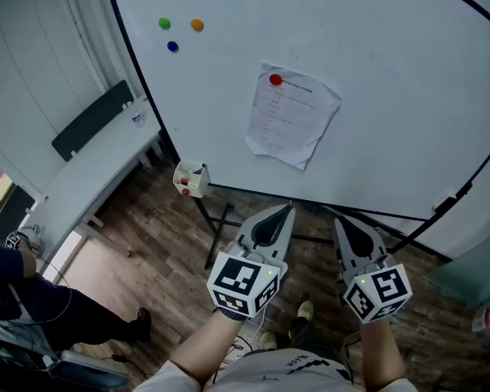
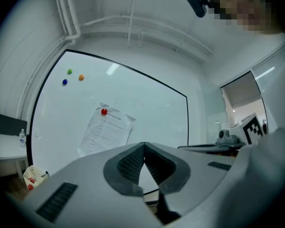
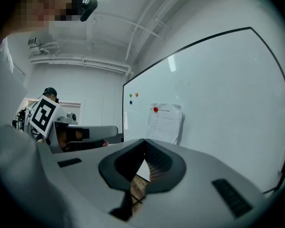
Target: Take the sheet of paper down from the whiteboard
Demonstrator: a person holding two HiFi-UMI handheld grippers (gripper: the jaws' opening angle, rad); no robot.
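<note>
A printed sheet of paper (image 1: pixel 292 117) hangs on the whiteboard (image 1: pixel 392 72), pinned at its top left corner by a red magnet (image 1: pixel 275 79). Its lower edge curls off the board. The sheet also shows in the left gripper view (image 2: pixel 107 131) and the right gripper view (image 3: pixel 165 122). My left gripper (image 1: pixel 287 211) and right gripper (image 1: pixel 340 223) are held side by side below the board, short of the sheet, pointing at it. Both are shut with nothing between the jaws, tips touching (image 2: pixel 143 145) (image 3: pixel 145 142).
Green (image 1: pixel 164 24), orange (image 1: pixel 197 24) and blue (image 1: pixel 172 46) magnets sit at the board's upper left. A small box of markers (image 1: pixel 190 179) hangs at the board's lower left corner. A white desk (image 1: pixel 98 166) stands left. A person (image 1: pixel 33 296) sits at the lower left.
</note>
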